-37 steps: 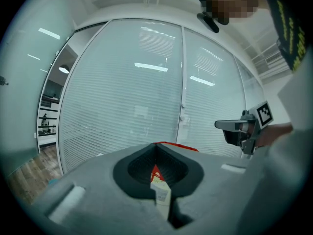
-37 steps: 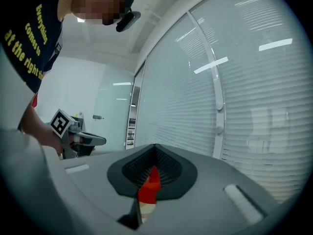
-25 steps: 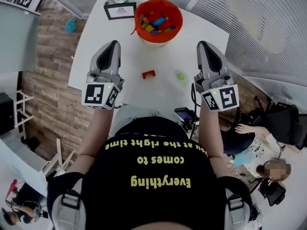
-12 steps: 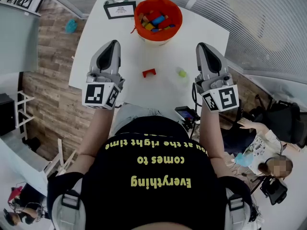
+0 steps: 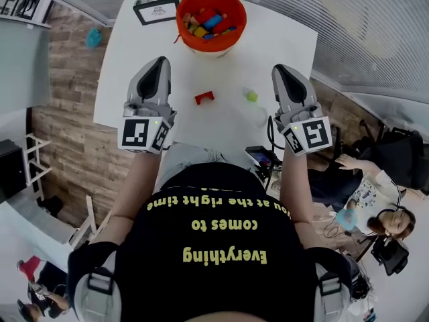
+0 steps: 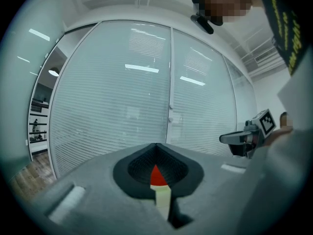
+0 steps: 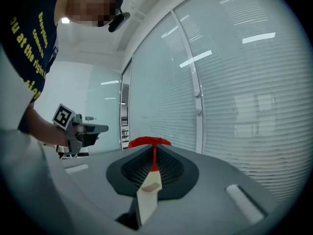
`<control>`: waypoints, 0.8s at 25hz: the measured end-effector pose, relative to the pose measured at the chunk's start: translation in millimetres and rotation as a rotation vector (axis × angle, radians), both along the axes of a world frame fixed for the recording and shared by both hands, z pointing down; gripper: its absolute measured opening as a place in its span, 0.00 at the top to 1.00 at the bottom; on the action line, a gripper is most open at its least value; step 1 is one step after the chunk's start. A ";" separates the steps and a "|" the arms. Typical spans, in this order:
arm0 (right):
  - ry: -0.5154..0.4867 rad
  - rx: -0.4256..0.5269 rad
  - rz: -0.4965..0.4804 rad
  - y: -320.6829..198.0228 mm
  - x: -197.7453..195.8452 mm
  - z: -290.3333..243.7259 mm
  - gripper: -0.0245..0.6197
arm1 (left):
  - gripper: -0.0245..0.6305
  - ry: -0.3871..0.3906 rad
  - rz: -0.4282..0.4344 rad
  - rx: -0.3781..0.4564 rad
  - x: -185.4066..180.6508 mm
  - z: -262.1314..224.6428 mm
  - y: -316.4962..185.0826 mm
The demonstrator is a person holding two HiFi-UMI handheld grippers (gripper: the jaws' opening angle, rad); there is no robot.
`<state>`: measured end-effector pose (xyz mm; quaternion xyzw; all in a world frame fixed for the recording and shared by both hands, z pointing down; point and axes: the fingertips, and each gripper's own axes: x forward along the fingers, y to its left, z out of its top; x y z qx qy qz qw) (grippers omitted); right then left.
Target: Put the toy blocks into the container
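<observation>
White table (image 5: pixel 281 52) with orange container (image 5: pixel 213 41), framed card (image 5: pixel 155 10), red block (image 5: pixel 204 98), green block (image 5: pixel 251 96)

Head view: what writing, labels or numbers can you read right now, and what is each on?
"Everything comes to you at the right time": yellow print on the black T-shirt, upside down in this view.
Framed card beside the orange basket: print too small to read.
Left marker cube and right marker cube: square code patterns only, no words.
</observation>
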<state>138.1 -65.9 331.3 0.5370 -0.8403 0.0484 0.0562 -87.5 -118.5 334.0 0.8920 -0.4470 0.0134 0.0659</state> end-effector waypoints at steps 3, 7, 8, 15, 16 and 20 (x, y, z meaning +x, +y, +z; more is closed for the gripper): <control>0.016 -0.056 -0.001 6.2 3.9 21.7 0.91 | 0.96 -0.003 0.017 -0.016 7.9 7.5 0.2; 0.067 -0.137 -0.018 17.3 8.8 52.8 0.85 | 0.96 0.001 0.042 -0.034 20.2 12.7 3.9; 0.074 -0.161 -0.025 20.4 9.8 61.0 0.83 | 0.96 0.000 0.049 -0.038 22.8 14.0 5.0; 0.062 -0.237 -0.023 34.8 14.5 93.9 0.80 | 0.96 -0.011 0.083 -0.063 39.9 25.0 8.3; 0.062 -0.245 -0.023 35.5 14.6 98.1 0.80 | 0.96 -0.012 0.085 -0.067 41.2 26.9 8.0; 0.072 -0.297 -0.047 39.1 11.9 120.8 0.78 | 0.96 -0.017 0.092 -0.085 46.2 34.0 8.5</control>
